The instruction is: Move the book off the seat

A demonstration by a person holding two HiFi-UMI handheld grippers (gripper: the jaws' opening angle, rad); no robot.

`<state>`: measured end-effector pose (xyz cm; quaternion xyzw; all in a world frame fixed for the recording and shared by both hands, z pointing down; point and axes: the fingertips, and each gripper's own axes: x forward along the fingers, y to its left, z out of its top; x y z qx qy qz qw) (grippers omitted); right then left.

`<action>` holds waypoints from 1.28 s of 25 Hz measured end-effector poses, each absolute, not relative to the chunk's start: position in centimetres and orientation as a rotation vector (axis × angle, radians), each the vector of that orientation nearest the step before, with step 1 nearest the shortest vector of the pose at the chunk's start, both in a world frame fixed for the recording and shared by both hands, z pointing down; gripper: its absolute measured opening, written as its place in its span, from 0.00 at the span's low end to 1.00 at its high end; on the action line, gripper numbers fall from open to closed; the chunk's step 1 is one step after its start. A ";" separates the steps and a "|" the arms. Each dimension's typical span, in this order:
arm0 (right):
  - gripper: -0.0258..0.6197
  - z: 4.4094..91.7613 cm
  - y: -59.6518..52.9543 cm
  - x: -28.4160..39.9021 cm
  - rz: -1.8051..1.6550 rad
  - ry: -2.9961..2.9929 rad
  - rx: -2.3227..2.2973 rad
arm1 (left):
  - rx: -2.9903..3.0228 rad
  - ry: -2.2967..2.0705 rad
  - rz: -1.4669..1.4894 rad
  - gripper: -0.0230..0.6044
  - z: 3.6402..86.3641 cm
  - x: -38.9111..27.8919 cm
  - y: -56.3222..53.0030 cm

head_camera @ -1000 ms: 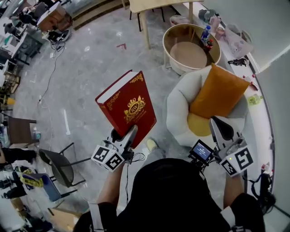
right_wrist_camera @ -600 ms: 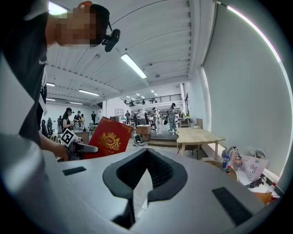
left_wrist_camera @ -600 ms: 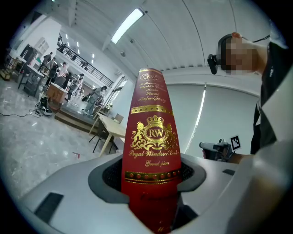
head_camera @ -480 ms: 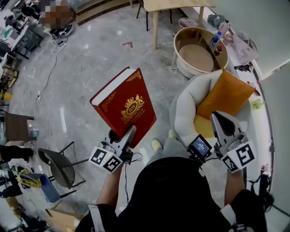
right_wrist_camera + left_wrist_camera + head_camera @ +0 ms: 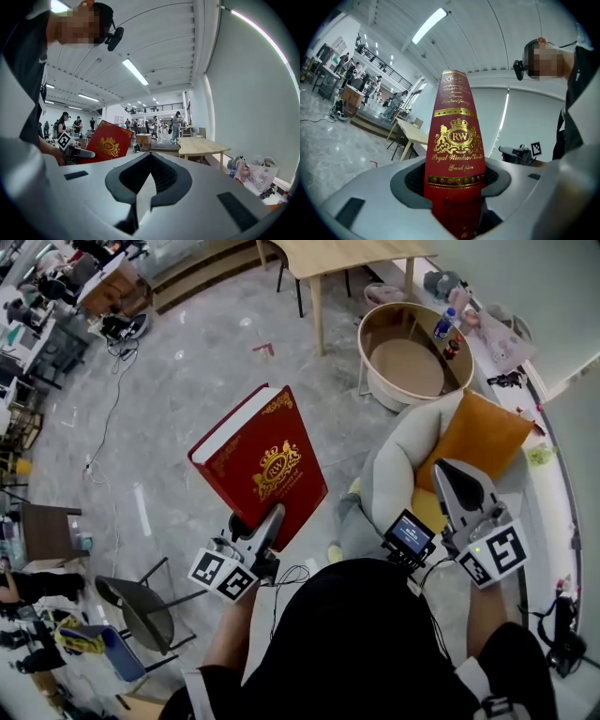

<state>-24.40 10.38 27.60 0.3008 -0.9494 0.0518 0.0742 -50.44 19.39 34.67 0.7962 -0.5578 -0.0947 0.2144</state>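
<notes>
One red book (image 5: 262, 460) gripped by left fingers (image 5: 370, 201), lower end hidden, right fingers (image 5: 201, 201) closed.

Right gripper (image 5: 150, 157) fills the whole bottom half, jaws pressed together, nothing in them. At about 9 o'clock from the tips there's a red book (image 5: 108, 143) with a gold crest, tilted, and the left gripper (image 5: 89, 153) is at its lower left edge. Wooden table (image 5: 200, 146) sits at 3 o'clock, with people (image 5: 176, 125) standing well behind it. There's a bottle (image 5: 233, 171) at 4 o'clock by the wall (image 5: 253, 93). Strip light (image 5: 135, 71) is up at 12.
</notes>
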 end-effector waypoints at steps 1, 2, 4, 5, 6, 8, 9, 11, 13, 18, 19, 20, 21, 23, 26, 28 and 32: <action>0.06 27.7 9.5 -24.4 0.157 -2.848 0.918 | 2.220 -1.533 -0.252 0.45 34.8 -50.5 18.2; 0.06 27.8 8.6 -24.3 0.160 -2.846 0.938 | 2.233 -1.517 -0.242 0.45 34.8 -50.5 16.9; 0.06 28.1 6.5 -23.9 0.168 -2.836 0.986 | 2.260 -1.482 -0.223 0.45 34.9 -50.4 13.9; 0.06 28.2 5.2 -23.7 0.172 -2.829 1.010 | 2.273 -1.464 -0.216 0.45 34.9 -50.3 12.2; 0.06 28.4 3.9 -23.6 0.175 -2.823 1.029 | 2.286 -1.446 -0.210 0.45 34.8 -50.2 10.3; 0.06 28.5 1.1 -23.4 0.176 -2.806 1.057 | 2.315 -1.402 -0.197 0.45 34.6 -49.8 6.5; 0.06 28.5 -0.2 -23.2 0.176 -2.797 1.067 | 2.328 -1.379 -0.188 0.45 34.6 -49.5 4.8; 0.06 28.4 -3.0 -23.0 0.173 -2.783 1.089 | 2.348 -1.339 -0.169 0.45 34.5 -48.9 1.5; 0.06 28.0 -6.0 -22.8 0.169 -2.784 1.115 | 2.367 -1.303 -0.154 0.45 34.2 -48.3 -1.8; 0.06 27.5 -11.7 -21.9 0.172 -2.786 1.176 | 2.418 -1.229 -0.138 0.45 33.5 -46.8 -8.2; 0.06 27.7 -12.2 -21.9 0.167 -2.788 1.189 | 2.430 -1.217 -0.141 0.45 33.6 -46.8 -8.8; 0.06 27.9 -12.5 -22.0 0.163 -2.791 1.204 | 2.443 -1.205 -0.146 0.45 33.8 -46.9 -9.3; 0.06 28.3 -12.9 -22.0 0.163 -2.792 1.218 | 2.453 -1.191 -0.149 0.45 34.0 -46.8 -9.8; 0.06 28.6 -14.6 -21.5 0.175 -2.786 1.235 | 2.461 -1.161 -0.142 0.45 34.1 -46.0 -11.8; 0.06 28.4 -17.4 -20.5 0.195 -2.774 1.255 | 2.462 -1.121 -0.120 0.45 33.7 -44.7 -15.3; 0.06 28.2 -18.1 -20.1 0.201 -2.771 1.282 | 2.470 -1.088 -0.112 0.45 33.7 -44.0 -16.4; 0.06 28.3 -19.0 -18.9 0.201 -2.762 1.347 | 2.495 -1.024 -0.064 0.45 34.4 -42.4 -18.1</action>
